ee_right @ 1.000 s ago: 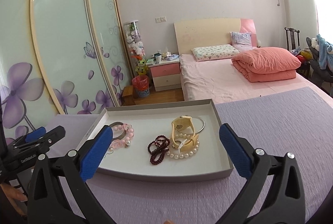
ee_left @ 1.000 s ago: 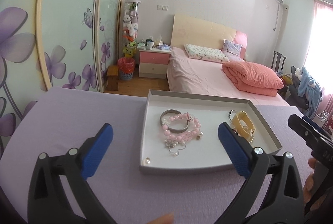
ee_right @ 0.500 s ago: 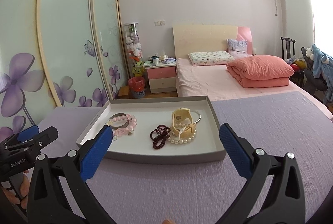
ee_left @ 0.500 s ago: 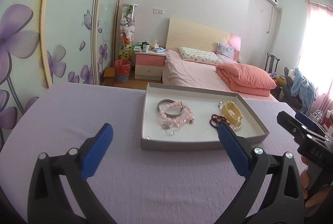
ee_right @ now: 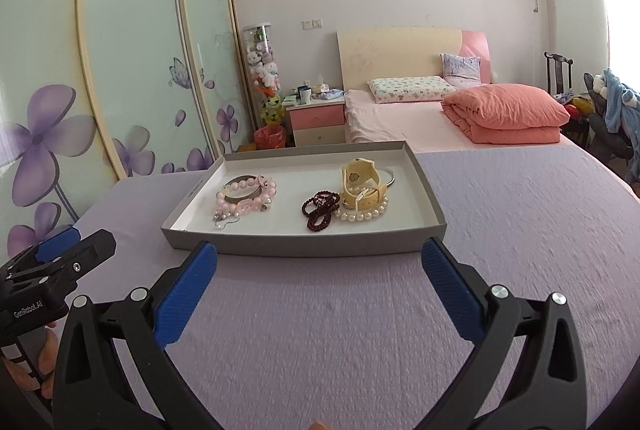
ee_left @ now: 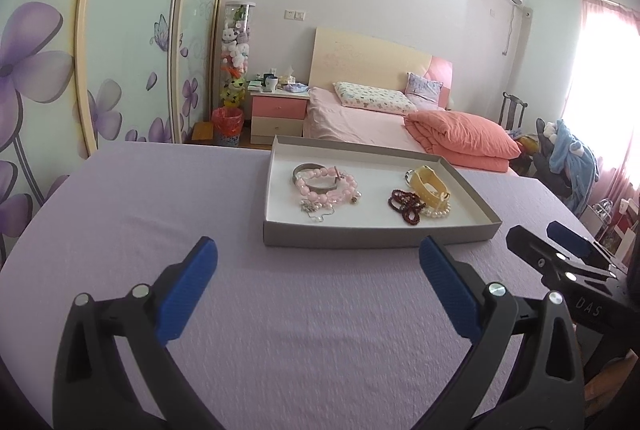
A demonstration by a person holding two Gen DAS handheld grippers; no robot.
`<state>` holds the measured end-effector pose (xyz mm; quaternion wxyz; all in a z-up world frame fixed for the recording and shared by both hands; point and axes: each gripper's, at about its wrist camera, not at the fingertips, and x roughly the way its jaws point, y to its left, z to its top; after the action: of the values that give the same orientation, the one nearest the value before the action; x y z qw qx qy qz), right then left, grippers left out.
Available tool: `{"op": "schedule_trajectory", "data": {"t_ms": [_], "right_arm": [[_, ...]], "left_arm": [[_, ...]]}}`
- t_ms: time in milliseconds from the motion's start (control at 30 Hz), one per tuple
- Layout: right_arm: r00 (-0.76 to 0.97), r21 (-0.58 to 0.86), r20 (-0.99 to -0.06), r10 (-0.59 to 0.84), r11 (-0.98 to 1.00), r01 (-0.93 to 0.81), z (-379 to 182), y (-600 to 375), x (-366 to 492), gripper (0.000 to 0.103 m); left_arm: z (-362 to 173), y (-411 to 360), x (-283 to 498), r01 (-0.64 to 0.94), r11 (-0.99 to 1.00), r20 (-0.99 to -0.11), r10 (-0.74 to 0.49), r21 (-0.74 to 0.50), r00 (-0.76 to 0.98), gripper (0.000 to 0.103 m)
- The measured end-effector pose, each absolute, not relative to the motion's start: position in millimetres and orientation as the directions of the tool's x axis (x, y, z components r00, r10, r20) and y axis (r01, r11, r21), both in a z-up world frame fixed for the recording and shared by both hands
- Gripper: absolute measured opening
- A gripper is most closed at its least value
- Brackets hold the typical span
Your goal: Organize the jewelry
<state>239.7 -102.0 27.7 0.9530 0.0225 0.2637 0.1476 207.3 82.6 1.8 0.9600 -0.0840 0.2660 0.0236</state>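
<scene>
Both claws gape wide and empty — left claw, right claw. Bracelets lie in the tray on the bench.

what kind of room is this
A bedroom, most likely in a home: a made bed with a folded pink quilt, a pink nightstand, and a sliding wardrobe with flower-printed doors.

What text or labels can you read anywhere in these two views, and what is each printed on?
"DAS": white letters on the black body of the right gripper, seen from the left wrist view.
"GenRobot.AI": white letters on the black body of the left gripper, seen from the right wrist view.
A small dark mark on the left rim of the shallow grey cardboard tray is too small to read.
</scene>
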Motion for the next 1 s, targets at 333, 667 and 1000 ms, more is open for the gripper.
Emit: {"op": "schedule_trajectory", "data": {"t_ms": [333,667,1000], "right_arm": [[0.816,0.123,-0.500,0.291,0.956,-0.266,24.6,-104.7,236.8,0.102],[0.819,0.122,-0.494,0.292,0.956,-0.267,24.5,-105.5,237.2,0.102],[0.818,0.123,-0.494,0.293,0.955,-0.268,24.2,-105.6,237.6,0.102]], "left_arm": [[-5.6,80.5,208.4,-0.076,0.985,-0.525,-0.016,-0.153,0.851,0.101],[-6.5,76.0,208.4,-0.061,0.988,-0.524,-0.024,-0.144,0.852,0.101],[-7.6,75.6,208.9,-0.063,0.987,-0.526,-0.023,-0.146,0.850,0.101]]}}
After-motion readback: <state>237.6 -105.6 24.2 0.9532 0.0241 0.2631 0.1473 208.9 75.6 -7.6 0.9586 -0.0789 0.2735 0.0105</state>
